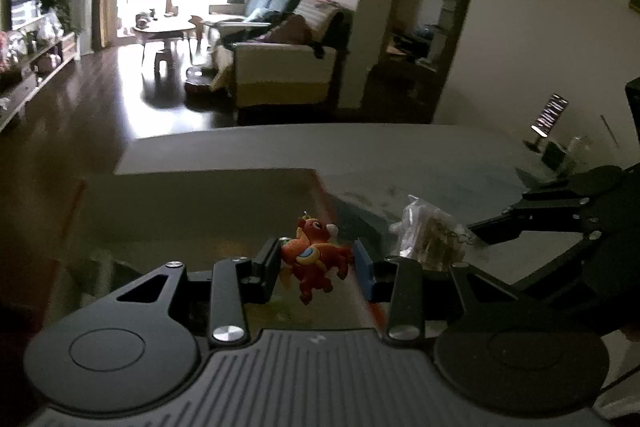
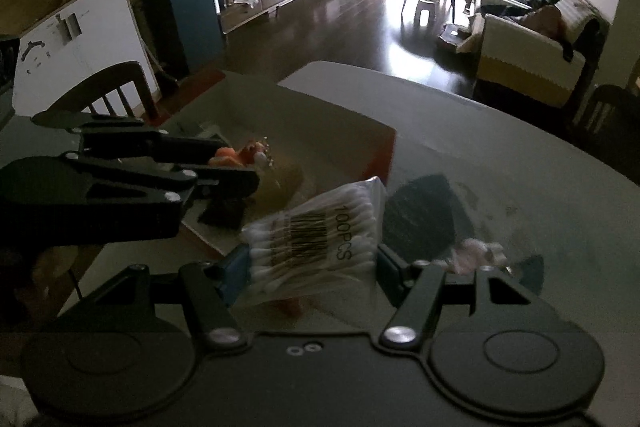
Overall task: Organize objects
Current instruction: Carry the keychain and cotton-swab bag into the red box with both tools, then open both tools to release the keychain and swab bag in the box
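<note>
Left gripper body fills the foreground of its own view, jaws clamped on a small red-orange toy figure, held above an open cardboard box. Grey table spans both views; box sits on its left part, a dark flat item lies on the table just right of the box. Right gripper is clamped on a clear bag of cotton swabs, label reads "100PCS", bag lifted near the box's right edge. Something small and pinkish sits by the right finger, too blurred to identify. Both grippers close together, not touching.
</note>
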Action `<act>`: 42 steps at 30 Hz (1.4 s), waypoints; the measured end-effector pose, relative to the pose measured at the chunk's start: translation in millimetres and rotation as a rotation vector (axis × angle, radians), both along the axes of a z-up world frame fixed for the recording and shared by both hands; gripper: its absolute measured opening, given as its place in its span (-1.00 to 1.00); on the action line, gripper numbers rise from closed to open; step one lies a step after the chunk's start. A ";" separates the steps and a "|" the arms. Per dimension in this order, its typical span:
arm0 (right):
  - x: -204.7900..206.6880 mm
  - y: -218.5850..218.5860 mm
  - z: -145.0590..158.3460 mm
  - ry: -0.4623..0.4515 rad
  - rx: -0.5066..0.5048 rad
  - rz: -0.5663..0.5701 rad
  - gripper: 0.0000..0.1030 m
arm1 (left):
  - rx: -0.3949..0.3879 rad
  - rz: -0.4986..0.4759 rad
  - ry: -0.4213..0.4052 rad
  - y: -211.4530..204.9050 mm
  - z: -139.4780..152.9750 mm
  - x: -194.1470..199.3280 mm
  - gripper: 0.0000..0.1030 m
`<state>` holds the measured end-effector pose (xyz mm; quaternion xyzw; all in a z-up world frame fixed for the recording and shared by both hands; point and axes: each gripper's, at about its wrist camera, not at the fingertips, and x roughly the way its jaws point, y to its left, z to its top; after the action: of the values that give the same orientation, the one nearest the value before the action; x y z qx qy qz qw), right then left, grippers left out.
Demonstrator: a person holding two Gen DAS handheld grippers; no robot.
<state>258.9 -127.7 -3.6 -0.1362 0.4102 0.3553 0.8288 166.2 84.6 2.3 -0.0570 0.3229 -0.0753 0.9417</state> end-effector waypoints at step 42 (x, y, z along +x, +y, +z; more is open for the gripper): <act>43.3 123.0 -88.8 0.133 -0.195 0.012 0.32 | 0.147 0.044 0.259 91.5 -100.3 65.7 -0.26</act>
<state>302.2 -4.7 -92.4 -0.1948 0.4963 0.3270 0.7803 231.9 176.1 -98.0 -0.0040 0.4449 -0.0228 0.8953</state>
